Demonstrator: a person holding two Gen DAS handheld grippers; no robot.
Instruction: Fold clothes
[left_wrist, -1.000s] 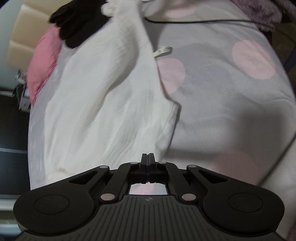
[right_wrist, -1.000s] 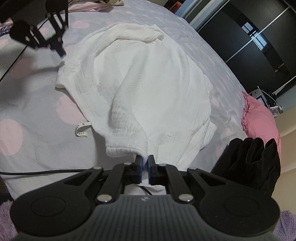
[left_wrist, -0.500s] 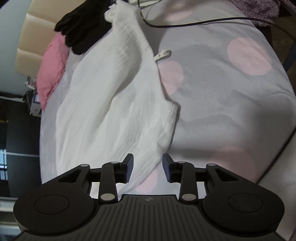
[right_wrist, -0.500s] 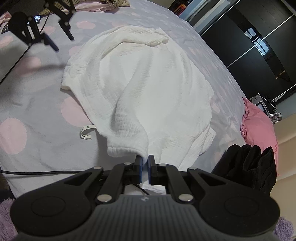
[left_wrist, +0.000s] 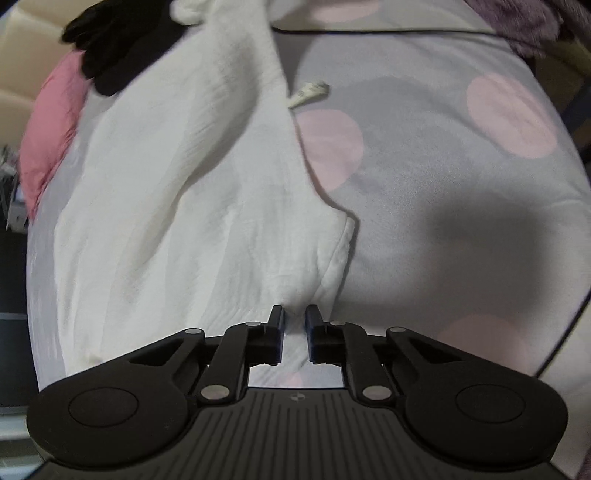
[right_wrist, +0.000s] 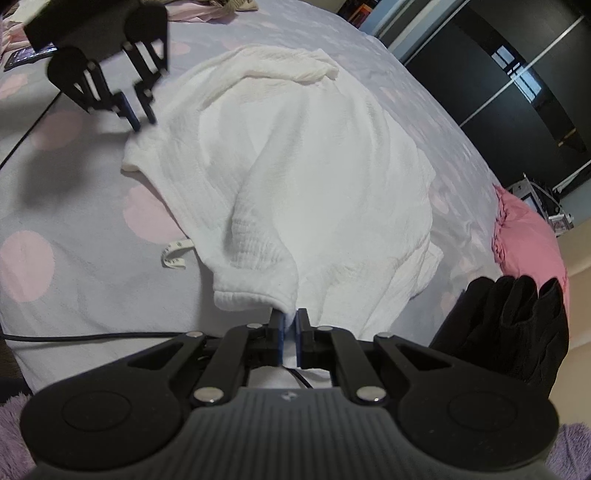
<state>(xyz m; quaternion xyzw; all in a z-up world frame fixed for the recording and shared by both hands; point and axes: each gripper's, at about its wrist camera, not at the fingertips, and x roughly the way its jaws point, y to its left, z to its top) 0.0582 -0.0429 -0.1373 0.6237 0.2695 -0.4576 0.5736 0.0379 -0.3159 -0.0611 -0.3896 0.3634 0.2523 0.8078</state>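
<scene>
We are closing the left tool (left_wrist: 294, 317), open a moment ago, on the shirt (left_wrist: 192, 192) hem at 6 o'clock; right tool (right_wrist: 290, 320) keeps gripping the opposite corner, readying the fold.

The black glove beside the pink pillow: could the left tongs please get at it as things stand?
Probably not right away: the left tongs are closing on the white garment's near corner, and the black glove lies beyond its far end.
</scene>
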